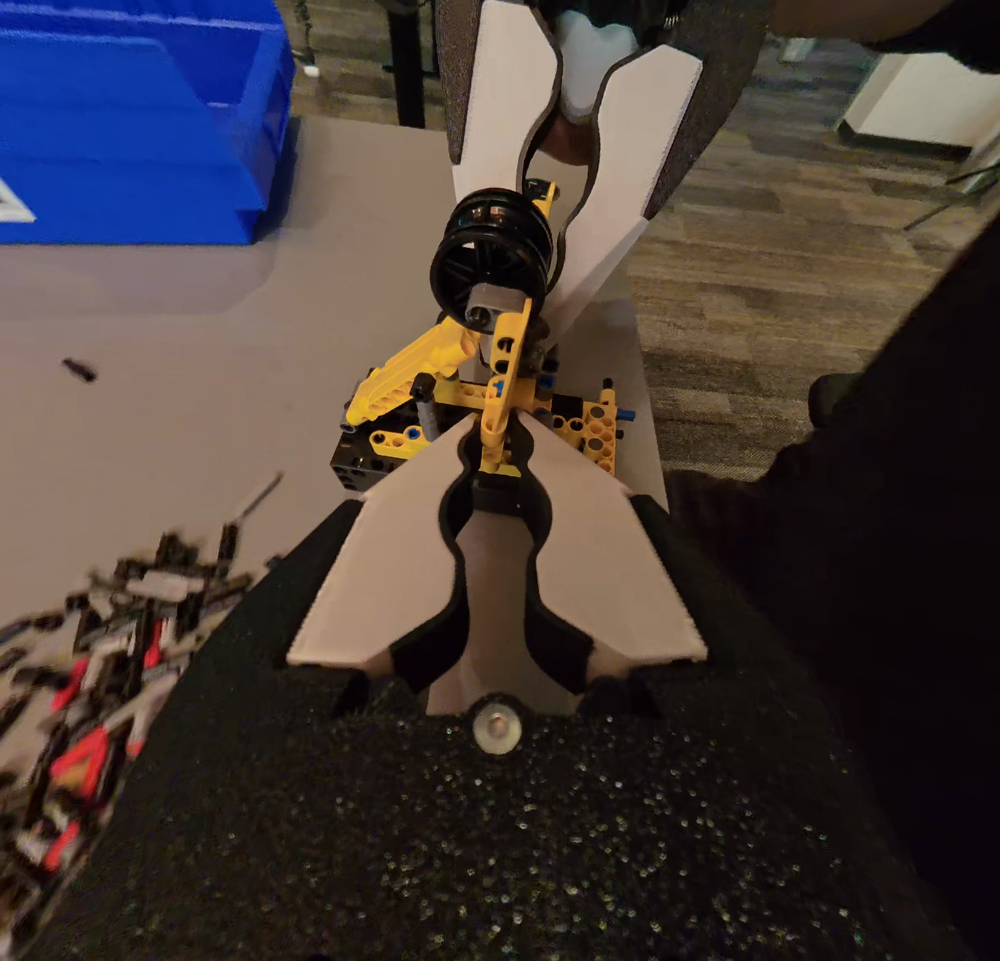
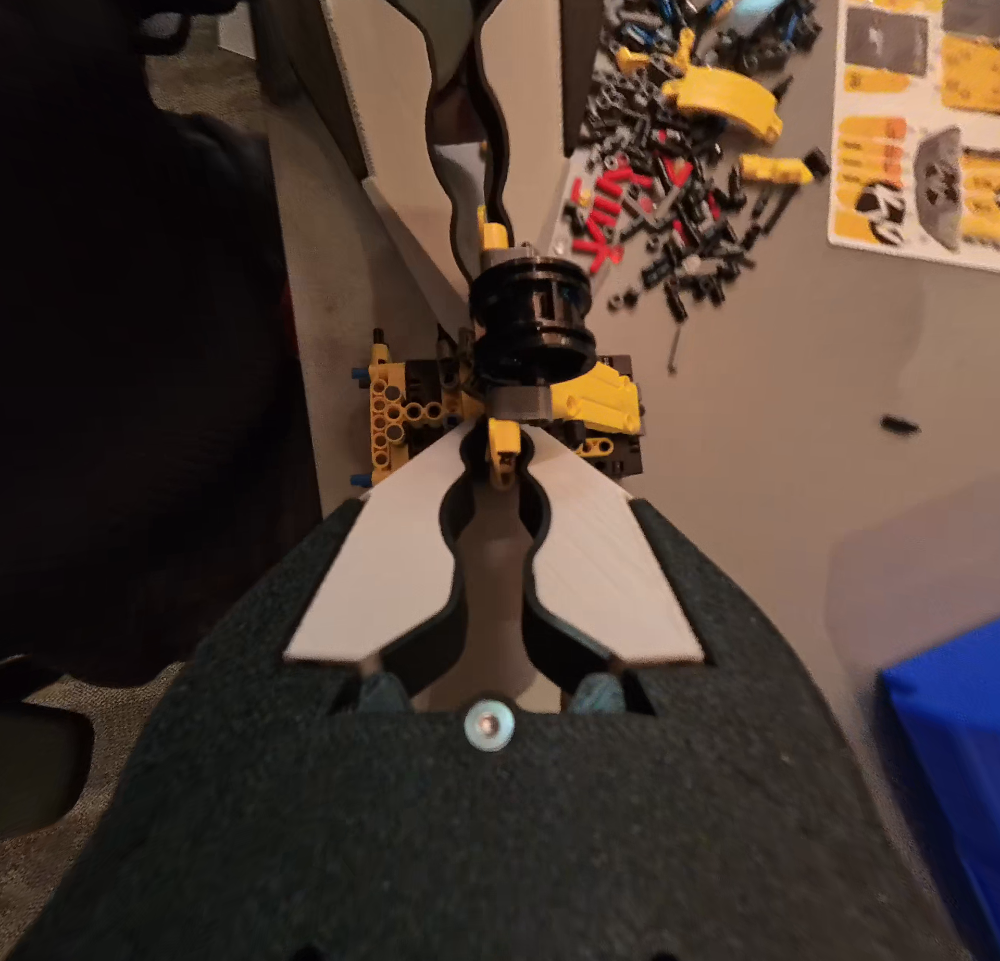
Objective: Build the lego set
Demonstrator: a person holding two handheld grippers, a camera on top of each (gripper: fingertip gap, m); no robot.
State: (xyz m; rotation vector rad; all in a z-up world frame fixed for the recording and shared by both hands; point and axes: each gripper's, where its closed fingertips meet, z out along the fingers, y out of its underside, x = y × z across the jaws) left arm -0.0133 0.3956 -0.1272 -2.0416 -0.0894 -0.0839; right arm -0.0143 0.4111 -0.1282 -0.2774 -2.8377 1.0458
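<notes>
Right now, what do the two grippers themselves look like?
Both match: the left gripper and right gripper each have a black speckled body with one silver screw and two pale grey wedge-shaped fingers with wavy black inner edges.

Each gripper, the left gripper and the right gripper, had a black, grainy, speckled body with one silver screw set at its middle. Its two fingers were flat, pale grey wedges edged with wavy black rubber lining. A dark sleeve showed behind.
</notes>
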